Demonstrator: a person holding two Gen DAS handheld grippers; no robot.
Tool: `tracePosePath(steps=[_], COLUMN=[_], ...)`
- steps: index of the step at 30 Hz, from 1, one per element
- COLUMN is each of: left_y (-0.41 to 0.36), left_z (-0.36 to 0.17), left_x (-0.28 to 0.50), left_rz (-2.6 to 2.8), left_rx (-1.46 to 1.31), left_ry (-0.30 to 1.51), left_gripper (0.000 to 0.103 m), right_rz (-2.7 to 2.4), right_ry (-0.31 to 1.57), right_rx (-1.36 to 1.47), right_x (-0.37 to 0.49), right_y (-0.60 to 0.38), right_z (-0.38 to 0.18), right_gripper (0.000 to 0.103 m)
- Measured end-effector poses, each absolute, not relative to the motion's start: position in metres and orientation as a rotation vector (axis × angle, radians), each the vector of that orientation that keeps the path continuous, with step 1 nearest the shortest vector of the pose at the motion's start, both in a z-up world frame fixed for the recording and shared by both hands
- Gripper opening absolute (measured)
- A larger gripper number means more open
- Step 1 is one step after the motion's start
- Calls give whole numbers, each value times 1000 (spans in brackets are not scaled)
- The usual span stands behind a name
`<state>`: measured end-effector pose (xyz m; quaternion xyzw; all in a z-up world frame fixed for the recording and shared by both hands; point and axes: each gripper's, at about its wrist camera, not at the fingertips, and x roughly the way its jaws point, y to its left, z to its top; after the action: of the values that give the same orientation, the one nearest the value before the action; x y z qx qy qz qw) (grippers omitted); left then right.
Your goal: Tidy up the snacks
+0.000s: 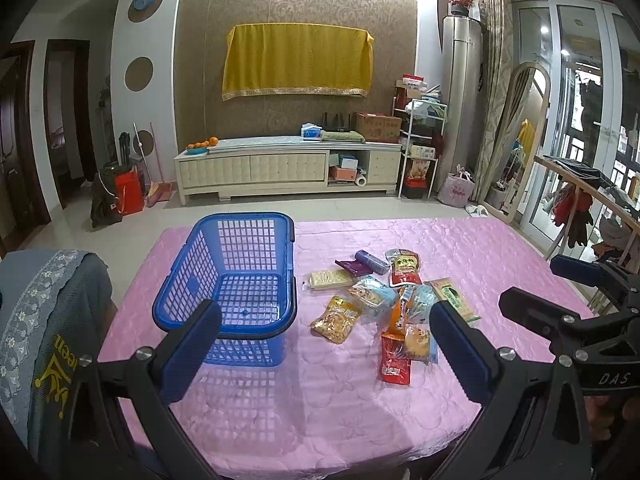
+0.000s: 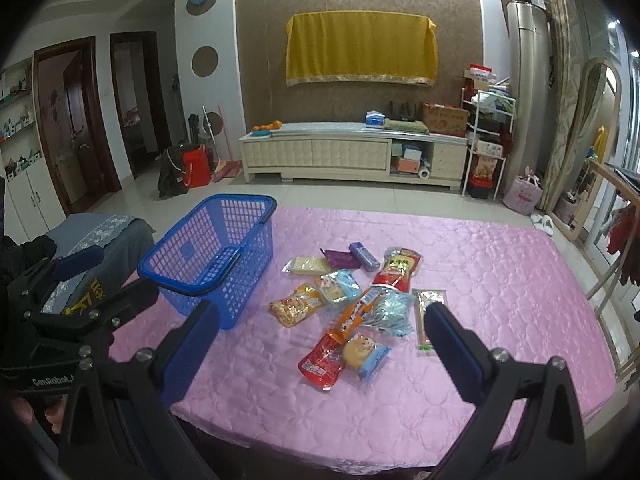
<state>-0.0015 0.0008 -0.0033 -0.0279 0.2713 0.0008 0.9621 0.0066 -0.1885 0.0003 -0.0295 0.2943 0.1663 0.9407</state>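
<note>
An empty blue plastic basket [image 1: 236,280] stands on the left of the pink table [image 1: 320,400]; it also shows in the right wrist view [image 2: 216,252]. A pile of several snack packets [image 1: 384,300] lies to its right, also in the right wrist view [image 2: 352,304]. A red packet [image 2: 320,366] and a round biscuit packet [image 2: 366,354] are nearest. My left gripper [image 1: 326,354] is open and empty above the near table. My right gripper [image 2: 322,354] is open and empty above the near packets; it also shows in the left wrist view [image 1: 560,288].
A chair with a grey-blue cover [image 1: 44,320] stands at the table's left. A wooden rack with clothes [image 1: 580,200] is to the right. A cream TV cabinet [image 1: 288,168] stands against the far wall.
</note>
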Motion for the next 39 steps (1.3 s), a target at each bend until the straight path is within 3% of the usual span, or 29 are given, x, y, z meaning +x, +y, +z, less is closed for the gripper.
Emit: tracePosePath(steps=[39], left_y=[-1], left_z=[-8], left_x=[0], left_rz=[-19], left_rx=[-56], left_ry=[560], left_gripper=[103], right_rz=[350], right_ry=[642], right_rx=[-73], right_x=[12], right_y=[-182], right_z=[-5], right_gripper=[103])
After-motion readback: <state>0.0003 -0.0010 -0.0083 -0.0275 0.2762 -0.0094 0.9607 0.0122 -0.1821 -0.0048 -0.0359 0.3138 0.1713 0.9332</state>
